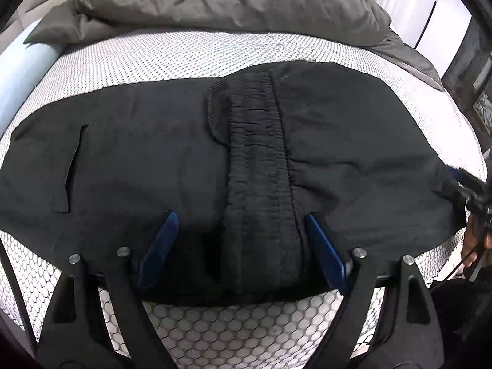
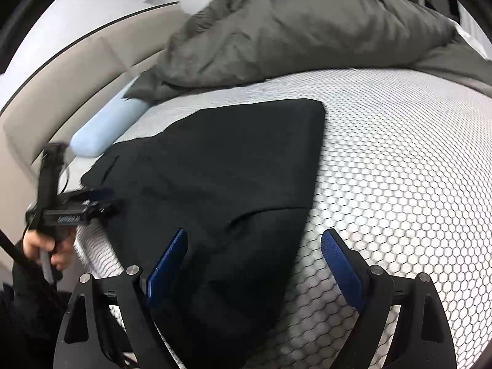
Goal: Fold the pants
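Because a fold looks just laid, pants [image 1: 190, 141] lie flat on bed [image 1: 172, 52], waistband [image 1: 258, 160] uppermost; left gripper [image 1: 240, 233] gapes empty above it, right gripper [image 2: 255, 255] apart over the hem edge.

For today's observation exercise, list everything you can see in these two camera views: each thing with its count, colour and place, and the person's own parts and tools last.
Black fabric pants: one, black, spread flat across the mattress, ribbed waistband showing in the middle.
White honeycomb-patterned mattress: one, white with grey hexagons, under the pants.
Rumpled grey-green duvet: one, heaped at the far end of the mattress.
Light blue bolster pillow: one, at the mattress edge beside the duvet.
Beige padded bed surround: one, behind the pillow.
Left gripper: one, black with blue pads, open over the waistband.
Right gripper: one, same colours, open over the pants' edge.
Hand: one, holding the left gripper's handle.
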`<action>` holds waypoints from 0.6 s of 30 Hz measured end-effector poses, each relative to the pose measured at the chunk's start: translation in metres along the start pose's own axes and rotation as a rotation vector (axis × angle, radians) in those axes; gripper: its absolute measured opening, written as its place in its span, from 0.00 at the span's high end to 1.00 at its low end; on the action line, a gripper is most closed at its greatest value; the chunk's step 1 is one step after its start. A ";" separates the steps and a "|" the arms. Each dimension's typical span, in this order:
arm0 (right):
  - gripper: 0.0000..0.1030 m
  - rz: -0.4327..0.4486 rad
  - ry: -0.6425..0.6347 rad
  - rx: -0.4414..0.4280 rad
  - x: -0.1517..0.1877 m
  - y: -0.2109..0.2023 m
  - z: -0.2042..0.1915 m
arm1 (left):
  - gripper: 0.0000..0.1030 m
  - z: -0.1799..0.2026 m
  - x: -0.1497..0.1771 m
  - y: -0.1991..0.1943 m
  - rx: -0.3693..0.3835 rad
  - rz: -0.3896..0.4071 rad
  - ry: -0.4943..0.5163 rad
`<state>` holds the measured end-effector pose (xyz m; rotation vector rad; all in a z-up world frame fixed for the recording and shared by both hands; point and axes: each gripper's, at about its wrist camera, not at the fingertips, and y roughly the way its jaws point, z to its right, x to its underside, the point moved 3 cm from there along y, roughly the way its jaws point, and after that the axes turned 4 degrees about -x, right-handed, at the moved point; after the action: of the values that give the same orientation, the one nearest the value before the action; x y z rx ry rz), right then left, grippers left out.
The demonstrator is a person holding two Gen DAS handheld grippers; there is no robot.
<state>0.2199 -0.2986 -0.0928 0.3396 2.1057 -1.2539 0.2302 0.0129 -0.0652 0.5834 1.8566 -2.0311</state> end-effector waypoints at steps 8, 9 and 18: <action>0.13 0.087 0.198 -0.009 0.043 -0.038 0.018 | 0.18 0.002 0.004 -0.045 -0.011 0.088 0.004; 0.13 0.119 0.240 -0.047 0.047 -0.046 0.018 | 0.18 0.003 0.002 -0.053 0.002 0.112 -0.003; 0.28 0.122 0.311 -0.130 0.059 -0.043 0.002 | 0.18 0.061 -0.043 -0.068 0.160 0.145 -0.045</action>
<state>0.1543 -0.3288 -0.1022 0.6290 2.3733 -1.0399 0.2286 -0.0425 0.0195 0.6880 1.5876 -2.0908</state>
